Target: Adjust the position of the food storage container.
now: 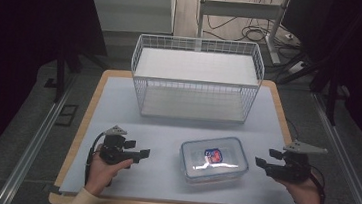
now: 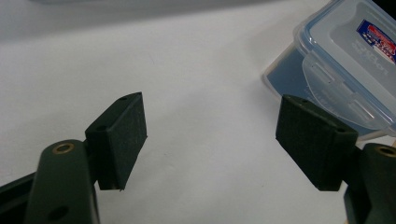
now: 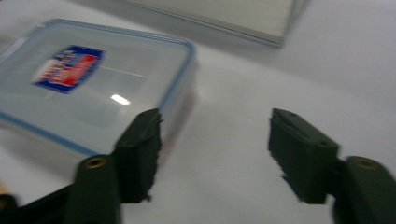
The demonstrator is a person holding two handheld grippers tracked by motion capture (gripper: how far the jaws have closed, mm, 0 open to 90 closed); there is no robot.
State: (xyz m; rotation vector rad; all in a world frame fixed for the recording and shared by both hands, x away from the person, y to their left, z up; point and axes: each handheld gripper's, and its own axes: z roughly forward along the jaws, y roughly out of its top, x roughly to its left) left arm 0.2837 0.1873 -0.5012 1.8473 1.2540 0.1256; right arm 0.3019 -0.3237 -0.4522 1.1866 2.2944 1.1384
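I have the lidded plastic container (image 1: 214, 160) low and centre in the high view, on the white table (image 1: 118, 106), in front of the wire basket (image 1: 196, 78). Its long axis runs left to right between my tongs. Left gripper (image 1: 140, 154) spread, empty, pointing right at its short end. Right gripper (image 1: 263, 159) spread, empty, pointing left. Both look about equally near; neither touches the container.

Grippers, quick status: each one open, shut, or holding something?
Left gripper: open, nothing between the jaws, beside the lidded plastic container.
Right gripper: open, holding nothing, container just off its left jaw.
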